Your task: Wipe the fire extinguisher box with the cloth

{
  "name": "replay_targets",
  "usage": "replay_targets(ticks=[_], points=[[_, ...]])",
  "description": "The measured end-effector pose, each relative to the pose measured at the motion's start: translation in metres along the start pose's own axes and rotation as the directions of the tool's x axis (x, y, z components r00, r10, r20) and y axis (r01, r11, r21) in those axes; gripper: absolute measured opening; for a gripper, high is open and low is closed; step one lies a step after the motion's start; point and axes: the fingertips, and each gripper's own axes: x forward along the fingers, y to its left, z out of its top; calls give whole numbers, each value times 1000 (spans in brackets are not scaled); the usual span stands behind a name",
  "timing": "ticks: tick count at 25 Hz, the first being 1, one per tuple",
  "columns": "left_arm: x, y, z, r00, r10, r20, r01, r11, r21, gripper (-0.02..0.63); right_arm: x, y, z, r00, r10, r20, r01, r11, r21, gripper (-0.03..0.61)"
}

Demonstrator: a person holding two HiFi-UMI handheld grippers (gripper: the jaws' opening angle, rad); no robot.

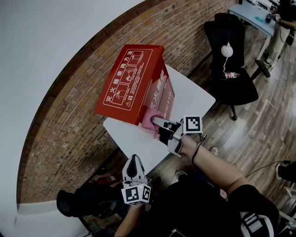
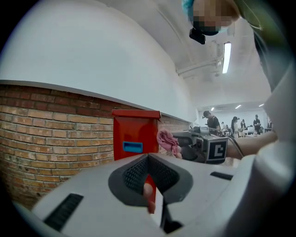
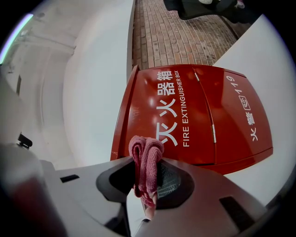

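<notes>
The red fire extinguisher box [image 1: 132, 83] stands on a white table [image 1: 189, 92] against the brick wall, white Chinese print on its top and front. My right gripper [image 1: 159, 125] is shut on a folded pink cloth [image 1: 151, 118], which is at the lower front corner of the box. In the right gripper view the cloth [image 3: 145, 148] sticks up between the jaws of the right gripper [image 3: 147, 163], with the box front [image 3: 194, 115] just beyond. My left gripper [image 1: 134, 161] hangs off the table's near edge, shut and holding nothing. From the left gripper [image 2: 148, 157] I see the box end [image 2: 135, 134] and the cloth [image 2: 167, 141].
A black office chair [image 1: 231, 69] with a bottle [image 1: 231, 75] on its seat stands to the right of the table. Dark bags [image 1: 83, 201] lie on the floor at lower left. A person [image 1: 282, 28] stands by a desk [image 1: 252, 14] at the far upper right.
</notes>
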Motion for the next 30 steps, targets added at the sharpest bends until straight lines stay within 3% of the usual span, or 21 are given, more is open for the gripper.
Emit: replay_targets(ticks=[11, 30], points=[[0, 3, -13, 999, -13, -33, 13, 1000, 17, 28, -6, -27, 1, 1000, -7, 12, 7, 1000, 4, 106], [7, -1, -29, 997, -25, -74, 26, 1000, 11, 28, -21, -88, -5, 994, -108, 16, 107, 993, 42, 107]])
